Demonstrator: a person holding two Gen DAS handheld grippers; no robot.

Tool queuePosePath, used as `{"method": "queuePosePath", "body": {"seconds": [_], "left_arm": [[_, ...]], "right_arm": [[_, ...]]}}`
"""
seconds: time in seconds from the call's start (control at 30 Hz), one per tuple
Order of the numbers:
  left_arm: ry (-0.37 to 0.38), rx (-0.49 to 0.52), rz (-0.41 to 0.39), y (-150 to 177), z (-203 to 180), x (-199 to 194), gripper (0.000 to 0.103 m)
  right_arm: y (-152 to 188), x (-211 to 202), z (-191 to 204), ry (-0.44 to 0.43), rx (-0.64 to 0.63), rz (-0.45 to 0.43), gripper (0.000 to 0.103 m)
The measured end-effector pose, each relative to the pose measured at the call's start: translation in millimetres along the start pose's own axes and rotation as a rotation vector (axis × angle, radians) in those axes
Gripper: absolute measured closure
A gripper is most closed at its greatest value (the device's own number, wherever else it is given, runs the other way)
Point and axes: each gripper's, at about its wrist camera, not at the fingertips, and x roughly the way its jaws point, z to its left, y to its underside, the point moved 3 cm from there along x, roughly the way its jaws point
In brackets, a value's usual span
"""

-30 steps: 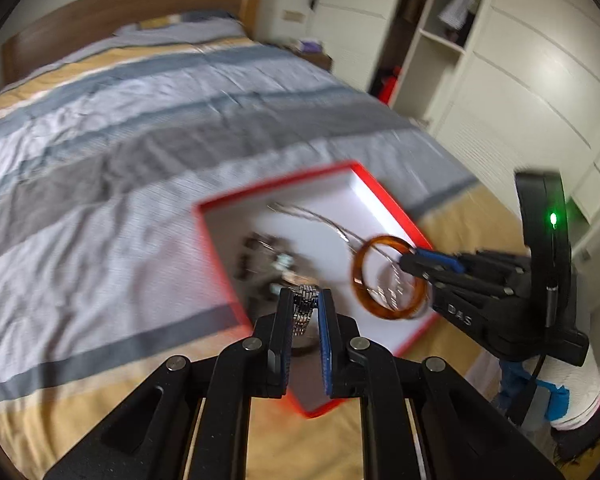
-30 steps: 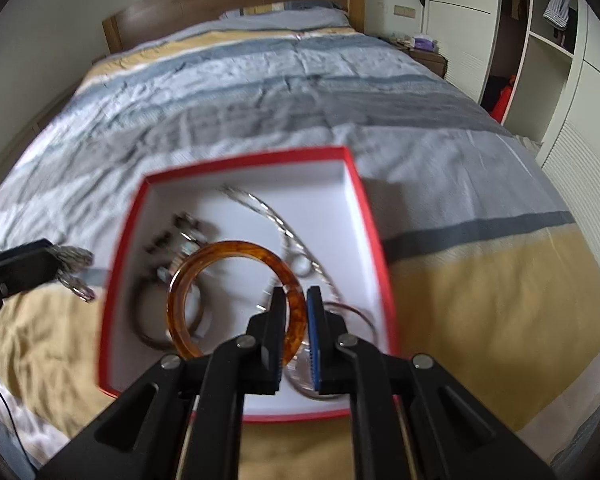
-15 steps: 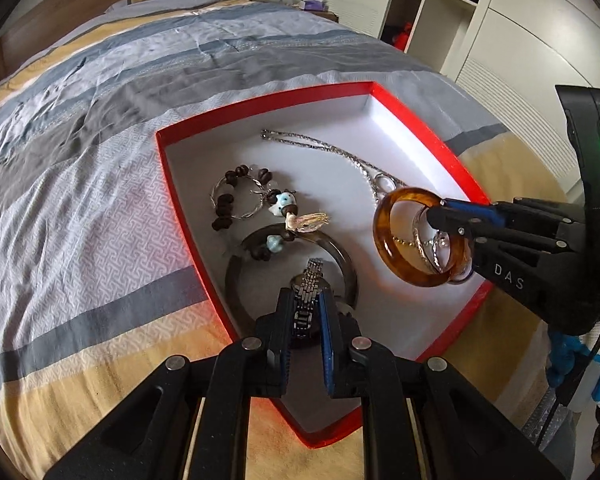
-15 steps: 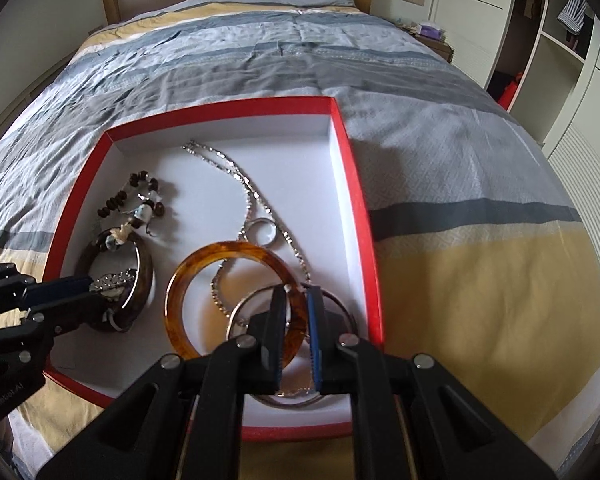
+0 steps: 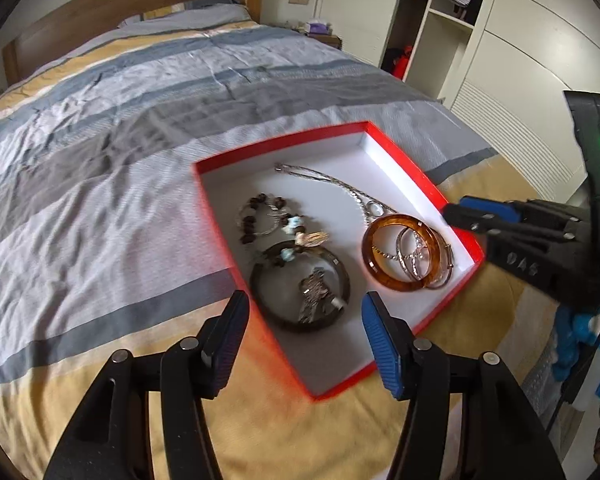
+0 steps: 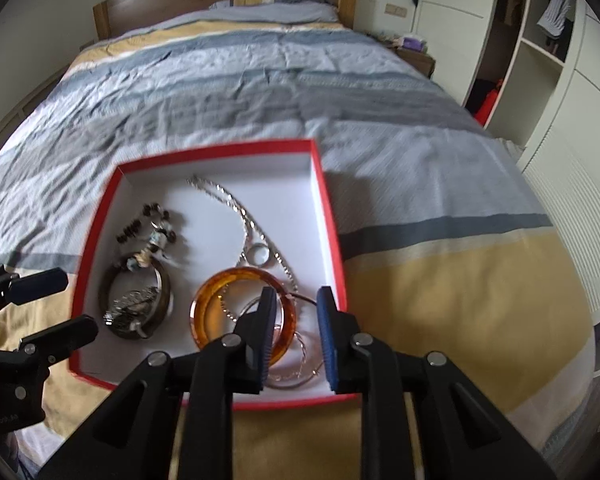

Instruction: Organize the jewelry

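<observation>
Both hand-held grippers stand spread and empty over the filled red box; we judge the placing step finished.

At the bottom of the left view our left hand-held gripper (image 5: 304, 320) is spread wide, holding nothing, just above the dark bangle (image 5: 300, 288) with the silver watch (image 5: 316, 292) lying inside it; low in the right view our right hand-held gripper (image 6: 298, 332) is likewise parted, empty, over the amber bangle (image 6: 244, 312) and thin silver bangles (image 6: 296, 372); mid-frame lie the beaded bracelet (image 5: 264, 216) and silver necklace (image 6: 236, 208), all within the red box (image 6: 328, 224) on the striped bed (image 6: 260, 88); next, we think, we need to lift both clear without snagging chains, then look for any loose pieces, though none shows on the bedcover.
</observation>
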Motion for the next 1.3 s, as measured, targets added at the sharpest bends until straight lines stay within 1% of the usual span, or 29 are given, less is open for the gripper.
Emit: {"method": "queuePosePath", "body": {"seconds": [0.1, 0.17, 0.23, 0.33, 0.5, 0.53, 0.63, 0.7, 0.73, 0.8, 0.87, 1.0, 1.13, 1.3], "left_arm": [[-0.034, -0.011, -0.018, 8.2, 8.5, -24.4, 0.042], [-0.083, -0.032, -0.035, 15.0, 19.0, -45.7, 0.039], [-0.121, -0.056, -0.047, 22.0, 27.5, -61.7, 0.037], [-0.191, -0.103, -0.071, 38.0, 44.3, -91.8, 0.033], [-0.292, -0.163, -0.112, 67.8, 70.6, -141.2, 0.031], [-0.321, -0.175, -0.124, 74.9, 76.6, -153.9, 0.031], [-0.363, -0.192, -0.152, 86.9, 87.0, -179.9, 0.030], [-0.397, -0.203, -0.181, 94.4, 93.4, -198.0, 0.023], [-0.413, -0.209, -0.199, 98.0, 96.3, -207.5, 0.022], [-0.426, -0.227, -0.235, 105.6, 102.3, -227.6, 0.018], [-0.435, -0.240, -0.261, 112.2, 106.2, -242.8, 0.017], [-0.442, -0.259, -0.300, 123.2, 110.3, -264.0, 0.010], [-0.442, -0.277, -0.329, 134.7, 112.9, -279.8, 0.007], [-0.441, -0.287, -0.352, 148.2, 113.2, -292.5, 0.001]], "right_arm": [[0.8, -21.7, 3.9, -0.006, 0.017, -0.024, 0.082], [2.9, -36.6, 12.1, -0.021, 0.027, -0.038, 0.082], [6.7, -52.5, 25.9, -0.043, 0.030, -0.055, 0.075], [13.0, -71.5, 48.3, -0.072, 0.027, -0.075, 0.069], [26.1, -101.1, 98.9, -0.141, 0.004, -0.103, 0.060], [27.6, -105.7, 109.7, -0.156, -0.001, -0.109, 0.059], [33.2, -118.6, 137.3, -0.191, -0.023, -0.124, 0.055], [36.4, -130.1, 159.2, -0.212, -0.044, -0.143, 0.052], [38.0, -135.7, 169.6, -0.224, -0.055, -0.151, 0.049], [40.7, -146.5, 187.1, -0.236, -0.078, -0.168, 0.046], [42.6, -156.7, 201.4, -0.244, -0.098, -0.183, 0.043], [47.5, -176.6, 226.4, -0.249, -0.127, -0.213, 0.038], [55.2, -190.3, 239.1, -0.243, -0.137, -0.236, 0.034], [66.8, -201.3, 247.9, -0.227, -0.150, -0.249, 0.033]]}}
